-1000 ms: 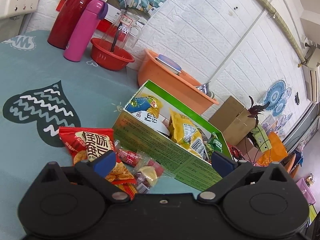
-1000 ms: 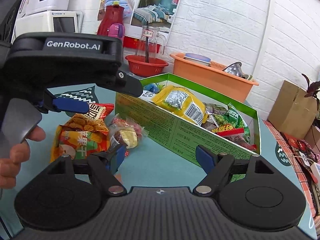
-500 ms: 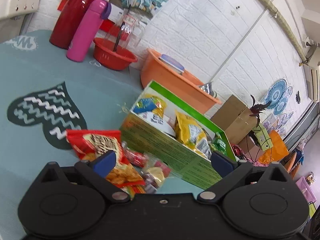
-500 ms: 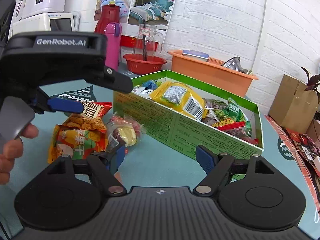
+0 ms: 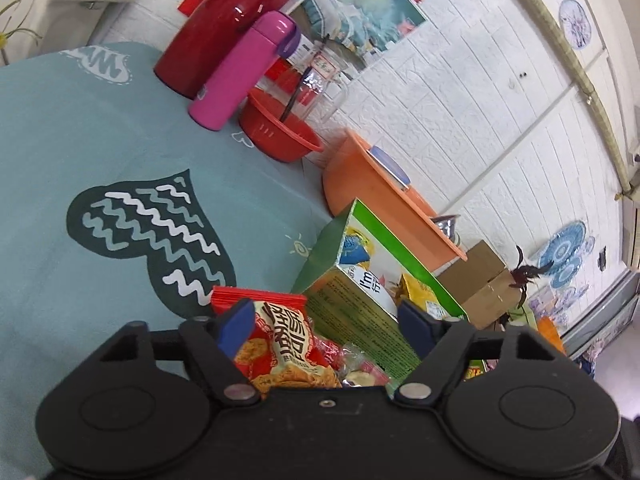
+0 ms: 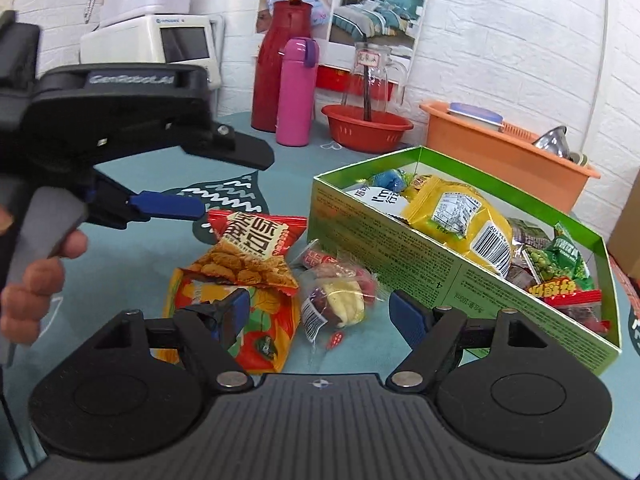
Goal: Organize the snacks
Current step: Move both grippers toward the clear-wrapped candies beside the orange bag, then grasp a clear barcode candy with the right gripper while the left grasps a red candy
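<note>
Left gripper (image 6: 168, 184) at far left of the right wrist view, fingers spread, nothing between them, hovering over the red cracker bag (image 6: 252, 244). That bag lies on the teal tablecloth (image 6: 132, 256), overlapping an orange snack bag (image 6: 256, 320) under it. Just right of both, a clear candy packet (image 6: 340, 300) lies on the cloth, close to the green box (image 6: 440, 276). Right gripper (image 6: 320, 316) low in front of the pile, fingers wide apart, holding nothing. Green box sits further right, open top, with a yellow bag (image 6: 460, 216) and green pea packets (image 6: 560, 260) inside. Behind, near the wall: red thermos (image 6: 280, 68), pink bottle (image 6: 298, 92), red basin (image 6: 368, 128), orange tub (image 6: 504, 152).
</note>
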The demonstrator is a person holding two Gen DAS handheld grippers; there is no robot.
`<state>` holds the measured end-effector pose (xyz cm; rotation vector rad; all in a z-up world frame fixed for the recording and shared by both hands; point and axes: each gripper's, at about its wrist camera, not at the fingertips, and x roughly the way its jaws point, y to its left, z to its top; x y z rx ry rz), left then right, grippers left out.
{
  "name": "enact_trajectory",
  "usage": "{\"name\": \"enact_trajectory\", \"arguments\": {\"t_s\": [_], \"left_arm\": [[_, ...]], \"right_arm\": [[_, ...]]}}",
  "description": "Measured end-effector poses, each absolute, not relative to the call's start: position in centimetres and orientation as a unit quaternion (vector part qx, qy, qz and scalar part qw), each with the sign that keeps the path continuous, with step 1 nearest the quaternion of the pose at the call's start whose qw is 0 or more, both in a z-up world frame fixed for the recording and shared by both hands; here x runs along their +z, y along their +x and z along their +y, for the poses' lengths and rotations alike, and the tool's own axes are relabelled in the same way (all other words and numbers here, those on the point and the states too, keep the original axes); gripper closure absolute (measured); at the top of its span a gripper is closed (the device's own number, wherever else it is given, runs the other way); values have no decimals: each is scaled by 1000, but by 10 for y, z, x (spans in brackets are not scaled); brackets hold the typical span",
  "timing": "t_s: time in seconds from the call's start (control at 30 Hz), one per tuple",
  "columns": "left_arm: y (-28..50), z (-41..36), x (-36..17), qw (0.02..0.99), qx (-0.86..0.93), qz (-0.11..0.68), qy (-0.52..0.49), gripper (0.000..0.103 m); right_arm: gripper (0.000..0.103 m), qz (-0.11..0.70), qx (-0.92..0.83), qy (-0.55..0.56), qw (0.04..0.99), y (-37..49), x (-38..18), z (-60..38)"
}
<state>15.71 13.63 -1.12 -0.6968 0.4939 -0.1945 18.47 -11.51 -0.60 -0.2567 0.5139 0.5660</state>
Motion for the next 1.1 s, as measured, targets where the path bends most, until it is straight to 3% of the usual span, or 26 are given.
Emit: {"name": "enact_trajectory", "arguments": {"t_s": [0.2,0.23,0.33,0.4,0.5,0.6,0.63,0.9,0.93,0.97,1.0,1.03,1.1], "left_arm": [[157,140,-14,905,-82,239,-342,0],[157,140,-14,905,-81,240,-342,0],[157,136,-13,907,-89,243,-331,7],[158,130,-11,911,-99,247,-316,20],[160,120,-9,915,-103,252,-297,19],[161,115,-11,918,-106,258,-282,18],[161,115,-11,918,-106,259,-281,18],[164,111,-12,920,-111,263,-268,19],[163,110,-11,921,-114,263,-266,18],[163,107,-9,923,-117,261,-259,17],[162,103,-5,925,-120,259,-250,6],[163,99,-2,927,-127,258,-240,0],[169,87,5,930,-149,261,-211,0]], "right_arm": [[0,270,253,-106,923,210,-18,-111],[54,275,251,-109,922,210,-20,-114],[89,303,246,-97,916,210,-24,-129],[90,308,244,-94,915,205,-24,-139],[86,297,240,-109,918,193,-21,-148],[32,273,241,-113,925,188,-13,-147],[0,264,240,-109,928,188,-10,-146],[0,278,206,-63,936,220,-17,-128],[16,283,201,-62,936,223,-19,-129],[23,283,204,-64,935,223,-20,-131],[27,279,215,-63,934,220,-19,-136],[41,285,218,-66,931,217,-17,-139],[42,294,226,-73,926,210,-12,-148]]}}
